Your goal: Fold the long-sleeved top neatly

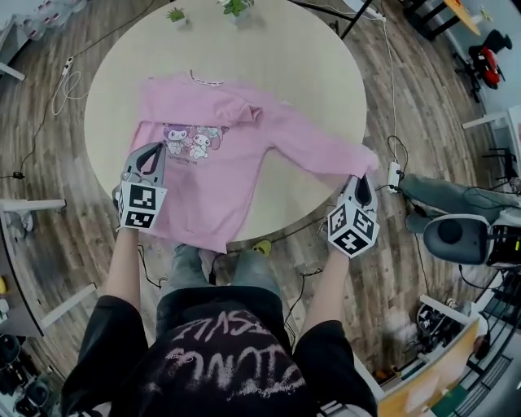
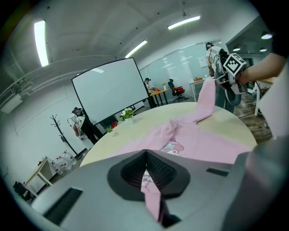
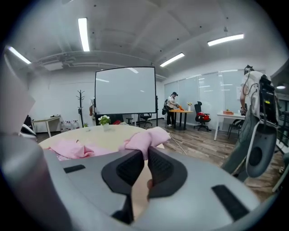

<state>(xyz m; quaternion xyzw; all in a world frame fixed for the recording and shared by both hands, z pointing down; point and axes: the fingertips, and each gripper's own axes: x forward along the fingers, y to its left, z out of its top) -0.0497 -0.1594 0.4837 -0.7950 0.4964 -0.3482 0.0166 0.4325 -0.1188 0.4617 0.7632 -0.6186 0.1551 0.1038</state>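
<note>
Fingers of the left gripper (image 2: pixel 146 171) clamped on the pink top (image 1: pixel 228 175), right gripper (image 3: pixel 145 164) fingers pinching its sleeve (image 1: pixel 326 151), cartoon print (image 1: pixel 194 142) plain only from head view

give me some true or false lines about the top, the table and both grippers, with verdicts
1. The top is pink with a cartoon print. True.
2. Small plants stand at the far edge of the table. True.
3. The table is square. False: it is round.
4. The right gripper is shut on the end of a sleeve. True.
5. The left gripper is open and empty. False: its fingers are shut on pink cloth at the top's side.
</note>
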